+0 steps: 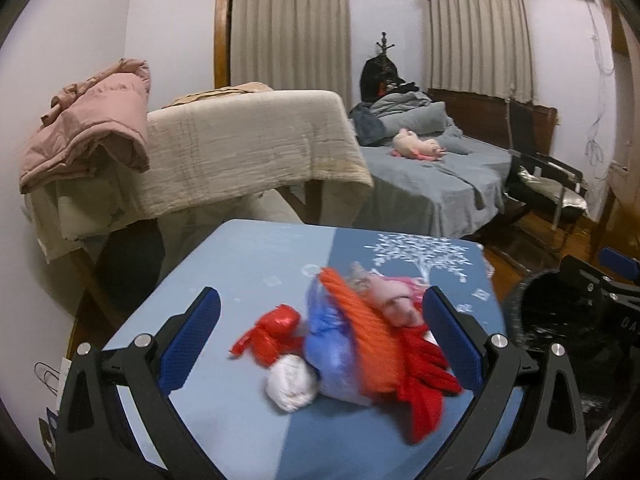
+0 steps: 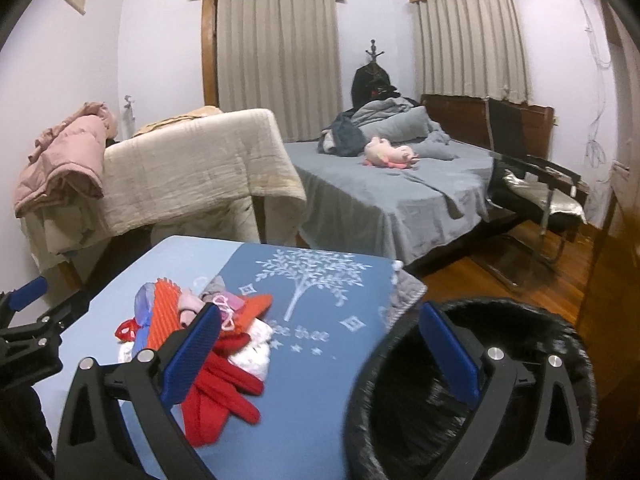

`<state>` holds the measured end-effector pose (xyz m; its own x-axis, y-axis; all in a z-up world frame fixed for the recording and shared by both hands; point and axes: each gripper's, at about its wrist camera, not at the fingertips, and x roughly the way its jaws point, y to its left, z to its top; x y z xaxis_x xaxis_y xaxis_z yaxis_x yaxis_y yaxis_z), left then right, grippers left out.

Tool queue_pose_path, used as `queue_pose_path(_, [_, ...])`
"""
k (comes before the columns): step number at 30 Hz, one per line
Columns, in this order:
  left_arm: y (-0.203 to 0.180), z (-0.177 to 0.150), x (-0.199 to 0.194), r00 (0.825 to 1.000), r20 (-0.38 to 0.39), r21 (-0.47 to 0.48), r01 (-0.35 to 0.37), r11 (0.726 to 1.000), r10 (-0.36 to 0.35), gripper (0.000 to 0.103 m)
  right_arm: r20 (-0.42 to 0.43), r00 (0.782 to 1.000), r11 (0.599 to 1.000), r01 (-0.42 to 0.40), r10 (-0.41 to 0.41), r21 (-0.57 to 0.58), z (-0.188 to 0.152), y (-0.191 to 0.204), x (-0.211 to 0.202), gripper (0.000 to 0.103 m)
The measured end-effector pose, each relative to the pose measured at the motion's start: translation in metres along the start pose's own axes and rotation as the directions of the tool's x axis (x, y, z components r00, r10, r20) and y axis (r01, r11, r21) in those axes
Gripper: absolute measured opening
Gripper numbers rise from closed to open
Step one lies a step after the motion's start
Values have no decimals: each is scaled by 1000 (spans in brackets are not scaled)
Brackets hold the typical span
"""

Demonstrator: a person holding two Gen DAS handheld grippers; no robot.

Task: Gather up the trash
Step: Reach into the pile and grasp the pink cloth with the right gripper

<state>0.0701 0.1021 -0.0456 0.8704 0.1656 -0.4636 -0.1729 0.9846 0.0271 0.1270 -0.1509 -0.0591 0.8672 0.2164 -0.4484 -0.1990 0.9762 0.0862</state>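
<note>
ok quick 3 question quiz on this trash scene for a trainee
1. True or false: the left claw is shut on the pile of trash.
2. What stands just right of the blue tabletop? A) a white bucket B) a black bin C) a cardboard box
3. In the left wrist view, what colour is the small knotted bag at the pile's left edge?

Key: 1. False, it is open with the pile between its fingers. 2. B. 3. Red.

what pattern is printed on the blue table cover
A white leafy tree, clearest in the right wrist view.
</note>
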Motion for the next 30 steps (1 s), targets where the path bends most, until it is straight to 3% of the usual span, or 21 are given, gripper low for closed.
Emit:
queue_pose_path(8, [20, 0, 42, 999, -18, -15, -29, 999, 29, 98, -78, 994, 997, -80, 79, -13, -1, 24, 64, 88])
queue_pose_path(12, [24, -1, 56, 999, -30, -9, -34, 999, 34, 98, -118, 986, 992, -123, 119, -31, -4, 35, 86, 77])
queue_pose_path(21, [41, -6, 78, 997, -52, -8, -56, 998, 55, 96, -147, 955, 962, -269, 260, -52, -6, 68, 97, 54])
queue_pose_path(30, [49, -11, 85, 996, -74, -13, -50, 999, 49, 95, -193, 930, 940, -333, 314, -79, -14, 93, 109, 36])
